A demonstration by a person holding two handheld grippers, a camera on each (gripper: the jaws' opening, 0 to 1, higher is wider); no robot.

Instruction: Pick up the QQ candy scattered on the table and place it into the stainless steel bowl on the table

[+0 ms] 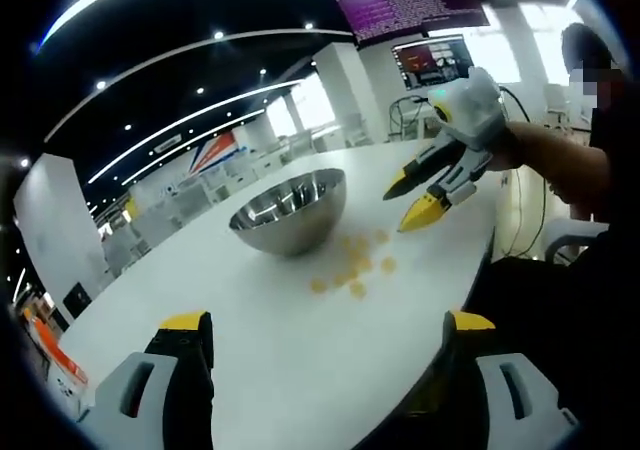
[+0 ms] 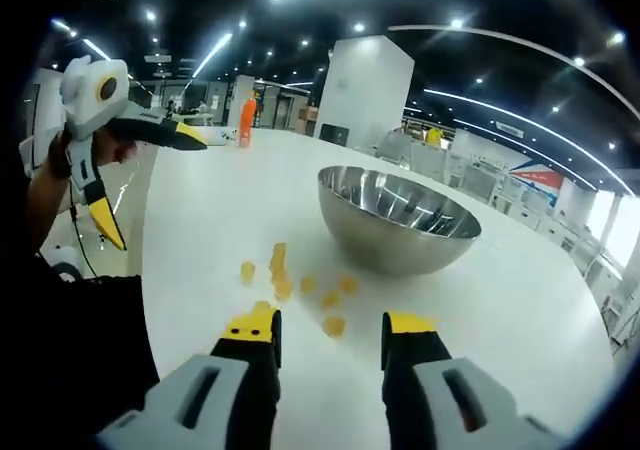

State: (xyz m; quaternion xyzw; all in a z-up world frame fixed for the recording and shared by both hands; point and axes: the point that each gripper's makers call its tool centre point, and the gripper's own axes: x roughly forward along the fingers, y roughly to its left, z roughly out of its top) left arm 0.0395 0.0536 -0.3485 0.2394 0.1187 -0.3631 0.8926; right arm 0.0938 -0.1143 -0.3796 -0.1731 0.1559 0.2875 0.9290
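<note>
Several orange-yellow QQ candies lie loose on the white table, just in front of the stainless steel bowl. My left gripper is held wide open above the near table edge, short of the candies, with nothing between its jaws. My right gripper comes in from the right, open, above the table beside the candies. In the right gripper view the candies sit left of the bowl. The right gripper is open there, one candy lying between its tips. The left gripper hangs open at the upper left.
An orange bottle stands at the far end of the table. Monitors hang beyond the table's other end. A person's arm and dark clothing lie along the table's edge. The bowl looks empty.
</note>
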